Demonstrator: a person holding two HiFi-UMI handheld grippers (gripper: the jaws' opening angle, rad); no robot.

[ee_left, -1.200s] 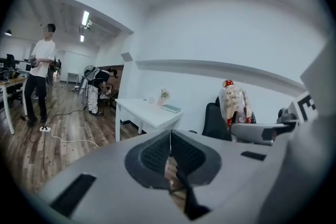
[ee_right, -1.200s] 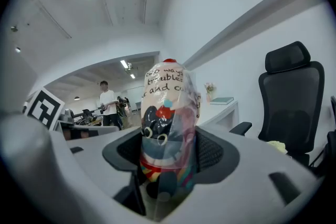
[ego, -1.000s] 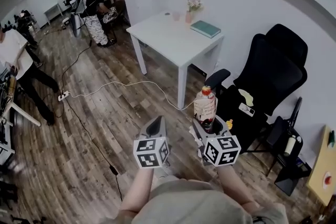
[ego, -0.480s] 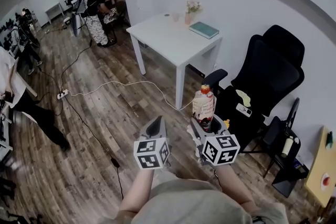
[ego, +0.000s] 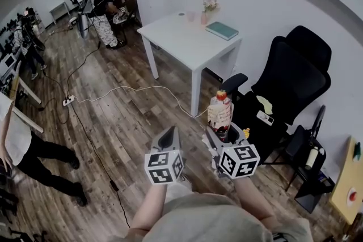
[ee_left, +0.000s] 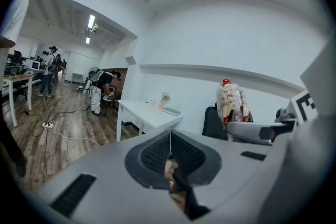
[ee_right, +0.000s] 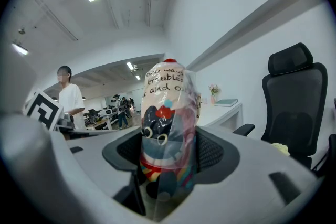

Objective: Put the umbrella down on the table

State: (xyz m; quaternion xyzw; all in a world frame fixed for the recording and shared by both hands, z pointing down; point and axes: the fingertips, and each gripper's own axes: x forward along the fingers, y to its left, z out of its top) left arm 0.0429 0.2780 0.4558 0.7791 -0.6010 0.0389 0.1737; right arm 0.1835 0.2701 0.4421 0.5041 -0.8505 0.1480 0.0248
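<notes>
The folded umbrella (ego: 220,113), wrapped in a clear sleeve with a cartoon print and a red tip, stands upright in my right gripper (ego: 222,133). In the right gripper view the jaws are shut on the umbrella (ee_right: 167,113) at its lower part. My left gripper (ego: 168,134) hovers beside it to the left, its jaws shut together with nothing between them (ee_left: 169,149). The white table (ego: 181,45) stands ahead, some way beyond both grippers. From the left gripper view the umbrella (ee_left: 231,102) shows at the right.
A green book (ego: 222,31) and a small flower vase (ego: 207,11) sit at the table's far side. A black office chair (ego: 286,88) stands to the right. A white cable (ego: 125,93) runs across the wood floor. People stand at the far left.
Both grippers and the umbrella have stayed where they were. The person at the left edge of the head view has shifted toward the lower left.
</notes>
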